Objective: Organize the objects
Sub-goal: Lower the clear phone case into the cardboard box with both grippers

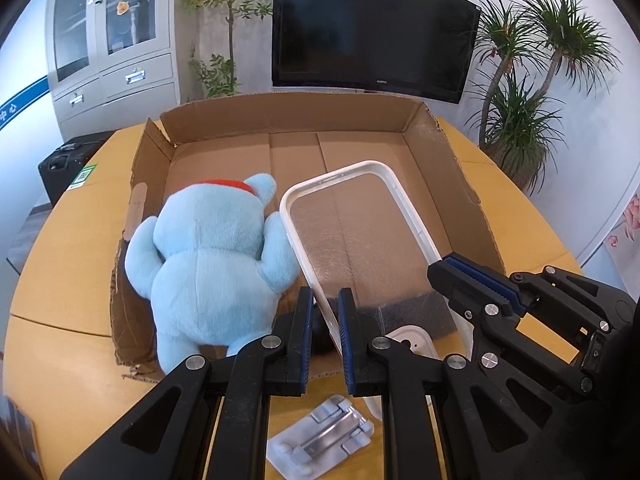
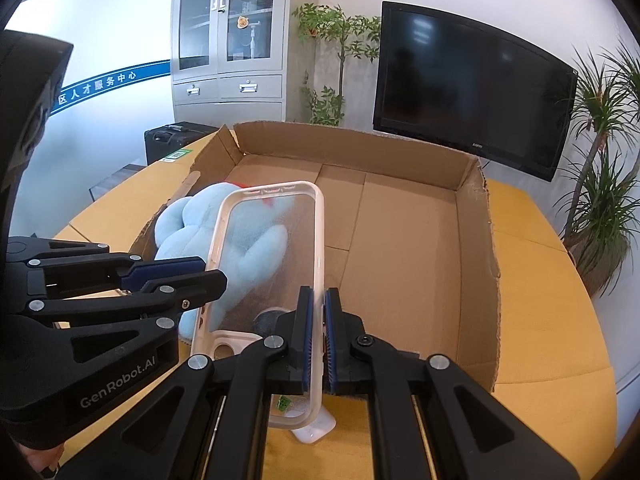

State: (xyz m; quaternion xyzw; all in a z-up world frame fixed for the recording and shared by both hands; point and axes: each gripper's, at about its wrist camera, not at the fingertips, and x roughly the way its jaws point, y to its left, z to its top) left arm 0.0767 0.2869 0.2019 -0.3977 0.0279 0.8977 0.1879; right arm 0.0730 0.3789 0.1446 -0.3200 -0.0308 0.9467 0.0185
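Left gripper (image 1: 326,320): lower centre of the left wrist view; its jaws are closed on the left edge of the phone case.
Right gripper (image 2: 318,330): lower centre of the right wrist view; its jaws are closed on the right edge of the same case.
Phone case (image 1: 356,232): clear back, white rim, held between both grippers, tilted, above the near part of the box.
Metal clip (image 1: 320,440): on a grey plate, lies on the table at the bottom of the left view.
White small object (image 2: 316,426): on the table below the case; I cannot tell what it is.
Table (image 1: 60,280): yellow-brown top.
Plush toy (image 1: 208,256): light blue, red collar, lies in the left near part of the box.
Cardboard box (image 1: 360,120): open, low walls, middle of both views.
Television (image 1: 372,28): dark screen, upper part, behind the box.
Cabinet (image 1: 112,36): grey, glass doors, upper left.
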